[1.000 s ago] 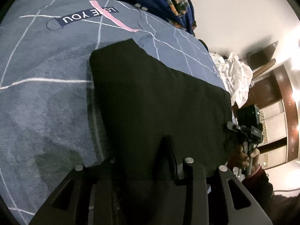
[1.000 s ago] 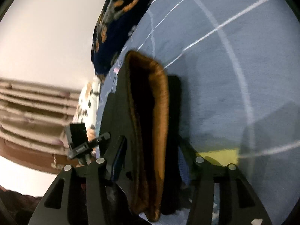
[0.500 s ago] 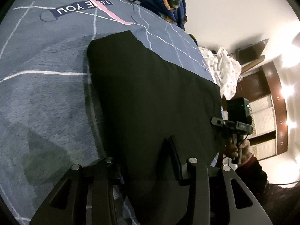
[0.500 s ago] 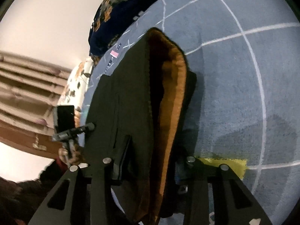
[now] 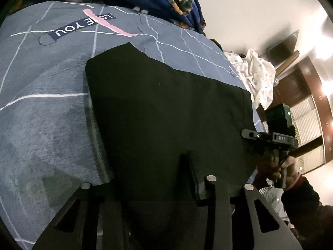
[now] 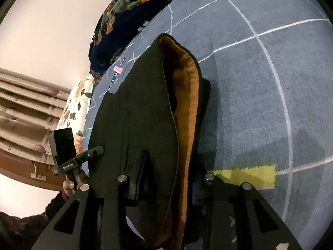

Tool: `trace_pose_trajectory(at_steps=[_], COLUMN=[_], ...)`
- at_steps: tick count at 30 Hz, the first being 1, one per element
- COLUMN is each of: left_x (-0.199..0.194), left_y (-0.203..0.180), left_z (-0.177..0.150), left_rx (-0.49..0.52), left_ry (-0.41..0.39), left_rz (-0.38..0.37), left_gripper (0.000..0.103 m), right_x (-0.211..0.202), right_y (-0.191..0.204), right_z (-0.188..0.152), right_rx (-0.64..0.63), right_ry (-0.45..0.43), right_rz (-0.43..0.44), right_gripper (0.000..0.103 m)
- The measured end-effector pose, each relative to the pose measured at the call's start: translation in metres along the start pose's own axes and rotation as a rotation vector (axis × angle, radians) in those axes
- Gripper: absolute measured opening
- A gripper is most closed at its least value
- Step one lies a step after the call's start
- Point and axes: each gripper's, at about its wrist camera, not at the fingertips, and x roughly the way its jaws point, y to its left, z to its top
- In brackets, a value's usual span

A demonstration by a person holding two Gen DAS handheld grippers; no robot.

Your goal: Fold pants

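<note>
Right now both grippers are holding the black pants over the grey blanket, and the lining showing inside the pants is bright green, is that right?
Not quite. The lining is orange-brown, not green, as the right wrist view shows. The rest stands: the left gripper and the right gripper both hold the black pants over the grey blanket.

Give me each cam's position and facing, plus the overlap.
Left wrist: sits on the left gripper, looks down along its jaws over the black pants on the grey blanket; the right gripper and its hand show at right.
Right wrist: sits on the right gripper, looks down along the pants' orange lining; the left gripper shows at left.
Shared: pants, blanket, floral quilt; each sees the other gripper.
</note>
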Motion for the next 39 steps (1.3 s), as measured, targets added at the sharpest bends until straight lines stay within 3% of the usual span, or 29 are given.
trace_pose_trajectory(at_steps=[7,39], left_x=[0.003,0.013], left_y=[-0.019,-0.039], left_z=[-0.004,-0.007], left_rx=[0.092,0.204], left_ry=[-0.034,-0.044], left_rz=[0.098,0.27], left_gripper=[0.029,0.031], right_x=[0.002,0.002], right_y=[0.007,0.002], right_z=[-0.002,-0.007], right_rx=[0.023,0.064], right_ry=[-0.037,-0.092], right_rz=[-0.049,-0.035], right_gripper=[0.031,0.031])
